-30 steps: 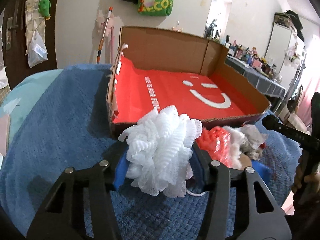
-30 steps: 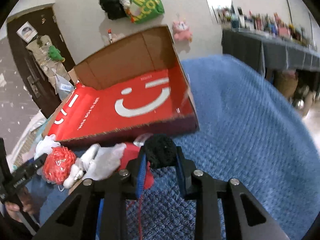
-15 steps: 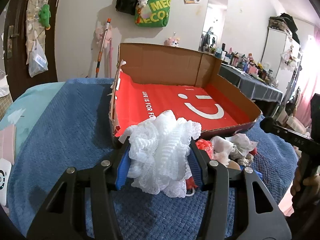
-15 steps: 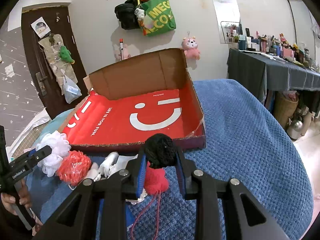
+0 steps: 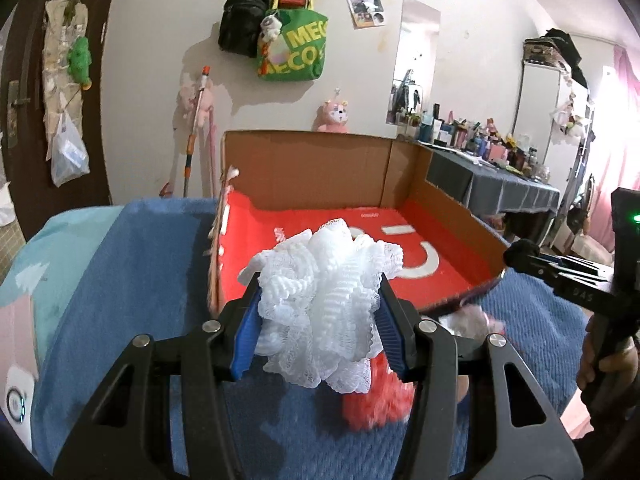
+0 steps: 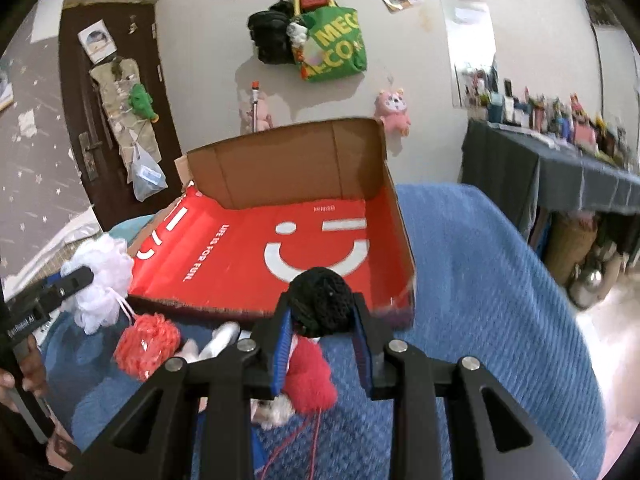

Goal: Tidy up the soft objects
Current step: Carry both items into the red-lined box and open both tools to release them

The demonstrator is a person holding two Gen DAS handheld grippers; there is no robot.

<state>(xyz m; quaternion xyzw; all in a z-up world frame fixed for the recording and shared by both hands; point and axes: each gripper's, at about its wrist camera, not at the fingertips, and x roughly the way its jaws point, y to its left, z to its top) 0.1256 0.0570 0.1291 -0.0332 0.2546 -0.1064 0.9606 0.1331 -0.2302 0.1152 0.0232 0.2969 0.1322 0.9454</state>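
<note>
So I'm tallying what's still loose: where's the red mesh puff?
Right wrist view, lower left: the red mesh puff lies on the blue blanket before the box, under the white puff.

A white mesh puff point(image 5: 320, 304), frilly and squashed at its sides, sits clamped between the left fingers point(image 5: 390, 334), bulging above and below them. A black knitted ball point(image 6: 321, 300) is pinched between the right fingers point(image 6: 280, 344), with a red pom point(image 6: 310, 380) hanging under it. A red mesh puff point(image 6: 146, 346) lies left of those fingers, below the white one.
</note>
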